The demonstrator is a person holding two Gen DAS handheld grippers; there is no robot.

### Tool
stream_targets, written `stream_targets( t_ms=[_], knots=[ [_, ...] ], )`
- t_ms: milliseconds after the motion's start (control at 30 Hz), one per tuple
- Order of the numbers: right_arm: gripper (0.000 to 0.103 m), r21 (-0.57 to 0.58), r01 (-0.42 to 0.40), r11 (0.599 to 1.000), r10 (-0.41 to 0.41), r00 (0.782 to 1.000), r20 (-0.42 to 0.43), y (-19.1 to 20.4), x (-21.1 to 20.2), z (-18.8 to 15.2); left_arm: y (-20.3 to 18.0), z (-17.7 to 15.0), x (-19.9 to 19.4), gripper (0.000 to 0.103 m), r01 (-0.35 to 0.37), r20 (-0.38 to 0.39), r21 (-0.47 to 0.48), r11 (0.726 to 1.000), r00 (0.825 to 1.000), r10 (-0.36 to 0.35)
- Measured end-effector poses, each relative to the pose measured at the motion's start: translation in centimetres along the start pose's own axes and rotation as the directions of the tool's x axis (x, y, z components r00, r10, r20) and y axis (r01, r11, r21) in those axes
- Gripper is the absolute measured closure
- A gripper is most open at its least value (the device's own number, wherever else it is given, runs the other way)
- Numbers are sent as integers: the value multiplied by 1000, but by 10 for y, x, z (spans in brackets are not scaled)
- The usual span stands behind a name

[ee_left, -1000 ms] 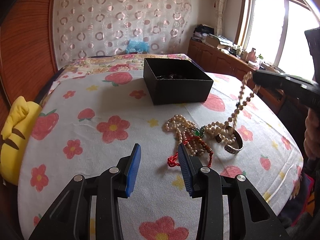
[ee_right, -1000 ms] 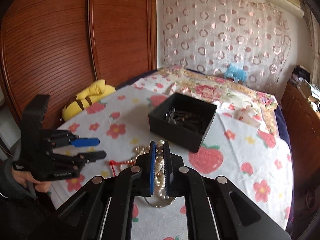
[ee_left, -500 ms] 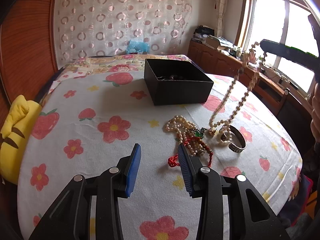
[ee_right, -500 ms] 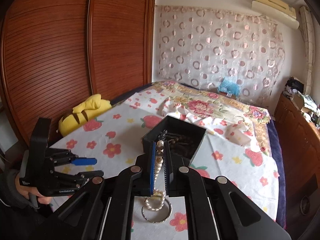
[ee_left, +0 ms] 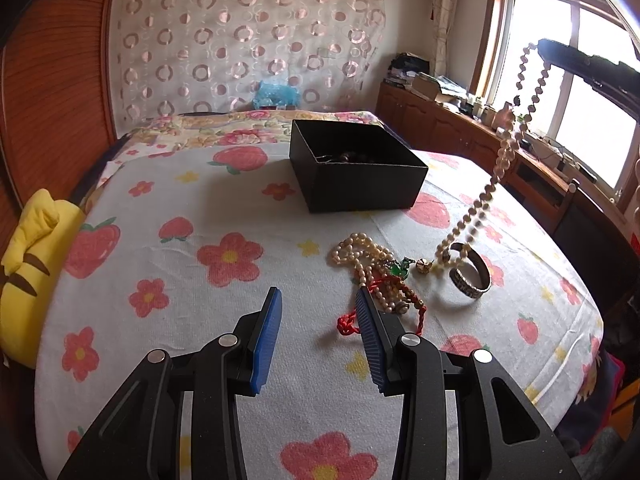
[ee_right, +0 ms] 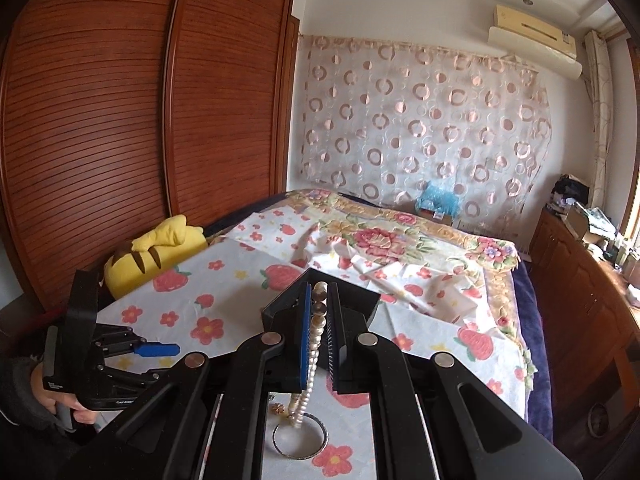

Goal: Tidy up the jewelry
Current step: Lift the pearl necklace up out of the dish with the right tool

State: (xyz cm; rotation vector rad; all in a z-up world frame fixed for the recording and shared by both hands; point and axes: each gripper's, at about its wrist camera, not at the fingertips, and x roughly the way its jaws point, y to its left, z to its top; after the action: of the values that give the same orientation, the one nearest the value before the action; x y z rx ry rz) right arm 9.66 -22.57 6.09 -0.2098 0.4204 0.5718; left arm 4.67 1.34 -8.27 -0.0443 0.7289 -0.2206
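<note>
The pearl strand (ee_right: 316, 332) is pinched in the closed right gripper (ee_right: 319, 312), its tail beside the bangle (ee_left: 470, 270); snagging is risked. The left gripper (ee_left: 318, 312), part-open, holds nothing.

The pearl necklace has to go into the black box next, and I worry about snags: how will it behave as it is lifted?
The pearl necklace is probably floppy: it hangs in a slack line from the right gripper. It may swing, since most of it dangles free. Its low end lies by the bangle and the jewelry pile, so it could drag them.
</note>
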Motion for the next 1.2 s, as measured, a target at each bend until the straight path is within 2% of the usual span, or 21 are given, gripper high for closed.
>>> stream_targets(
  t_ms=[300,400,733,900,1200],
  knots=[
    [95,5,37,999,-37,999,25,-5,-10,11,-1,1,-1,67,1,5,-5,1000,1000,-1],
    [95,9,49,999,-49,999,4,-4,-6,8,0,1,-2,67,1,4,-7,1000,1000,-1],
    [95,2,11,1000,-11,999,-31,13,7,-2,0,1,-3,67,1,7,-12,1000,1000,0],
    [95,-10,21,1000,-21,1000,-2,20,2,7,0,1,-3,67,0,7,-13,1000,1000,0],
    [95,17,75,997,-76,995,64,-1,-18,32,2,3,-9,67,4,14,-20,1000,1000,-4]
  ],
)
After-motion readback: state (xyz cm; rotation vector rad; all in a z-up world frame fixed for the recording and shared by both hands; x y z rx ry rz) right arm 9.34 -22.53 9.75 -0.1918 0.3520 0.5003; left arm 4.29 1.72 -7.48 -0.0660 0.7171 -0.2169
